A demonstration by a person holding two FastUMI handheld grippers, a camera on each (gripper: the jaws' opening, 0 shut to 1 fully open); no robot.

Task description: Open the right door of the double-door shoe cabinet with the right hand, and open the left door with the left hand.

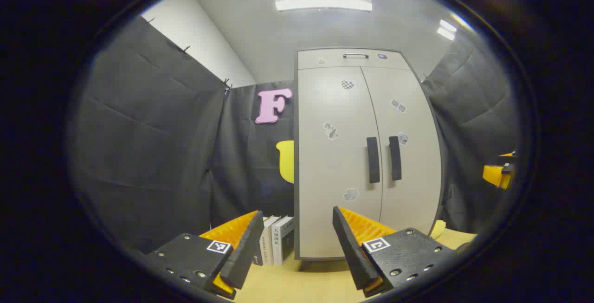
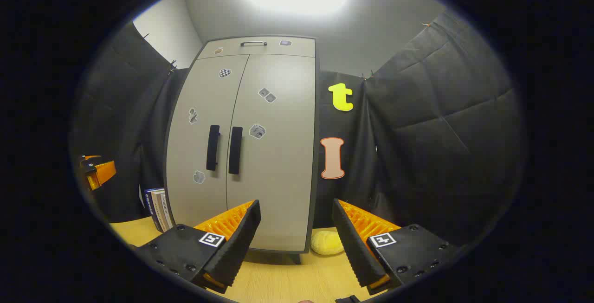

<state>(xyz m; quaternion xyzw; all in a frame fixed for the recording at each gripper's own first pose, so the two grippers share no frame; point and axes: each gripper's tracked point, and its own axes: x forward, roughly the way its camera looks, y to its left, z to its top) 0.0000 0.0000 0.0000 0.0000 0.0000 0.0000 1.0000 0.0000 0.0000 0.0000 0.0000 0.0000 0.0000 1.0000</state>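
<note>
Both fingers of the left tool (image 1: 297,219) stand wide apart with nothing between them, low in the left gripper view and well short of the shoe cabinet (image 1: 366,154). Likewise the right tool (image 2: 296,222) is spread wide and holds nothing, its fingers framing the cabinet's lower right corner in the right gripper view.

That cabinet stands upright on the wooden tabletop (image 1: 297,284) against the booth's black cloth wall. Its left door (image 1: 336,164) and right door (image 1: 408,154) are both closed, meeting at a thin seam down the middle. Two dark vertical handles sit either side of that seam: the left handle (image 1: 373,159) and the right handle (image 1: 395,158), close together at mid-height. Small stickers dot both doors. Above the doors runs a narrow top panel with a small metal handle (image 1: 355,55).

Just left of the cabinet's base, a few books (image 1: 274,240) stand upright on the tabletop. By the cabinet's lower right corner lies a yellow sponge-like lump (image 2: 327,242). Right of the cabinet in the left gripper view, the right tool appears far off at the edge.
</note>
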